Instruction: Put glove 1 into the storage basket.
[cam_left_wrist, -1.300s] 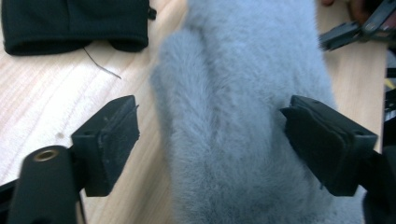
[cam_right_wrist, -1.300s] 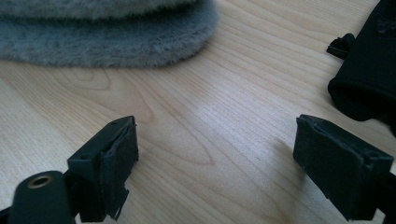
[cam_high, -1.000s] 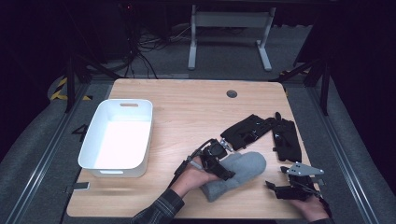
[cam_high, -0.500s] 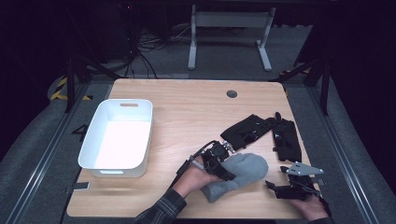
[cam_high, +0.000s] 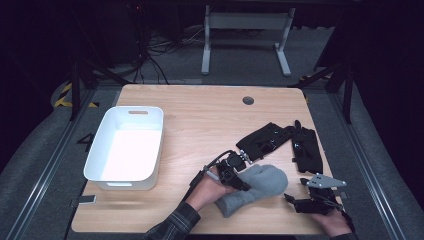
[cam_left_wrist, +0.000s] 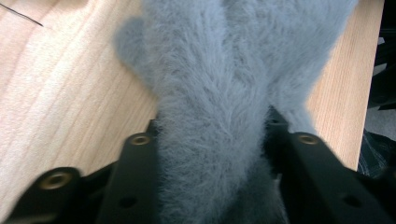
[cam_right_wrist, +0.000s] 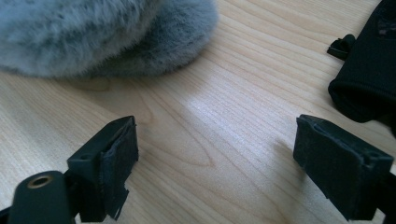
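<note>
1. Wooden table (cam_high: 200, 115) in a dark room: near its front edge lies one grey fluffy mitten (cam_high: 257, 187), between the person's two hands.
2. Compared with a second ago, the left gripper (cam_high: 240, 176) has just been closing its jaws; the left gripper view shows a bunched ridge of grey pile pinched between them, so the tongs are now clamped on the mitten.
3. That grip suggests the mitten is ready to be lifted, probably toward the bin.
4. Right gripper (cam_high: 300, 202) rests near the mitten's rounded end, jaws wide apart over bare wood, holding nothing.
5. Count: one grey mitten, two black gloves (cam_high: 282, 142) lying just behind it toward the right edge, and one white bin (cam_high: 102, 150) well apart on the left.
</note>
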